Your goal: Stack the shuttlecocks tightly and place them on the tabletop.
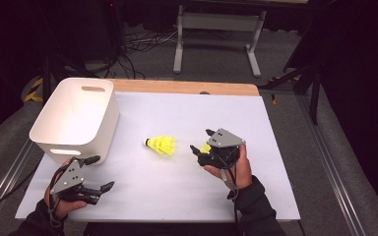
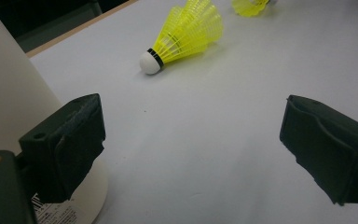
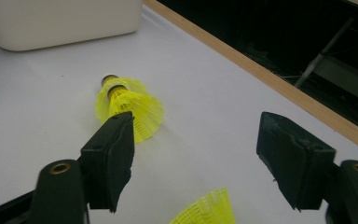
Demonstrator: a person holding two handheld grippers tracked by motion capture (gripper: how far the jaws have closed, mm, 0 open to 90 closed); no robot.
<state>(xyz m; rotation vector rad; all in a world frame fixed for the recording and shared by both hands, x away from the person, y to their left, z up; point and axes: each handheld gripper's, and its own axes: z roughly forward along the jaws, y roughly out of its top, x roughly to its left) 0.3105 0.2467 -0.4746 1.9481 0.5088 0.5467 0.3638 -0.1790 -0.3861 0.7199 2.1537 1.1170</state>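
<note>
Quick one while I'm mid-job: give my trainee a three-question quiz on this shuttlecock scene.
1. True or false: the right gripper has its jaws apart.
2. How many yellow shuttlecocks can you count on the table?
3. The white bin sits nearest which gripper? A) left B) right

Key:
1. True; a shuttlecock lies loose between and below them.
2. Two; the other shuttlecock lies mid-table.
3. A, the left gripper.

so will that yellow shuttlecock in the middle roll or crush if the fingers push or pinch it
The shuttlecock lies on its side on the table, a cone with a round white tip, so a nudge would probably swing it in a curve, not straight. Its skirt looks like thin open mesh, so it is likely very light and would flex under a firm pinch.
</note>
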